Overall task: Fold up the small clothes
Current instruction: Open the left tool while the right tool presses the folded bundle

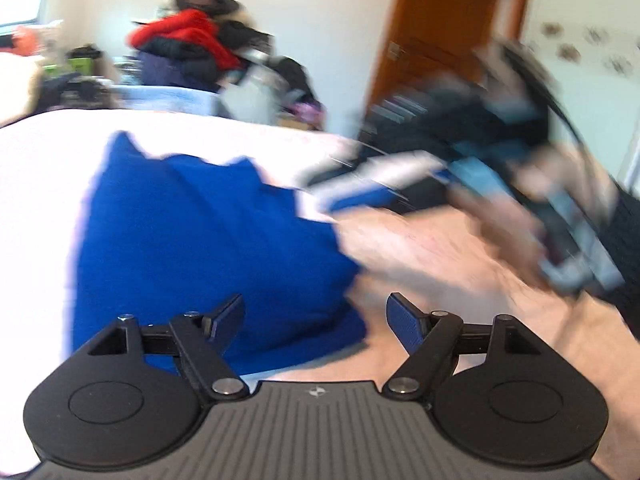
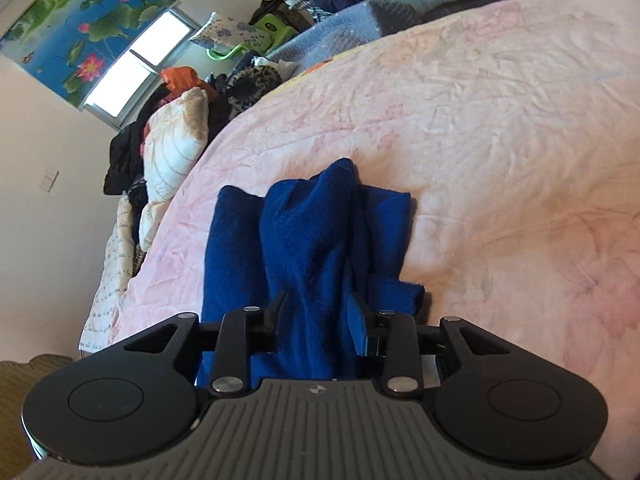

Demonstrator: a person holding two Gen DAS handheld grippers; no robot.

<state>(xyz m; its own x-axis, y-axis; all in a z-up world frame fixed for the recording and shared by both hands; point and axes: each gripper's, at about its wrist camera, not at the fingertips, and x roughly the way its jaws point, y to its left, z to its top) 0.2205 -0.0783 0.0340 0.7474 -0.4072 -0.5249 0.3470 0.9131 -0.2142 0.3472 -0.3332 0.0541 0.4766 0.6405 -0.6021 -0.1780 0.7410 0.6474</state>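
Observation:
A blue knit garment [image 2: 304, 236] lies partly folded on the pink bedspread [image 2: 500, 120]. My right gripper [image 2: 318, 316] is shut on a raised fold of the blue garment, which runs up between its fingers. In the left wrist view the same garment [image 1: 192, 240] shows blurred on the bed. My left gripper [image 1: 316, 320] is open and empty, just above the garment's near right edge. The right gripper [image 1: 360, 184] and the hand holding it show blurred at the right of that view, at the garment's far right corner.
Piles of clothes and pillows [image 2: 176, 136] lie along the bed's far side under a window [image 2: 132, 68]. More clothes [image 1: 188, 44] are heaped by the wall, beside a brown door [image 1: 448, 28]. A bare forearm [image 1: 460, 264] crosses in front of the left gripper.

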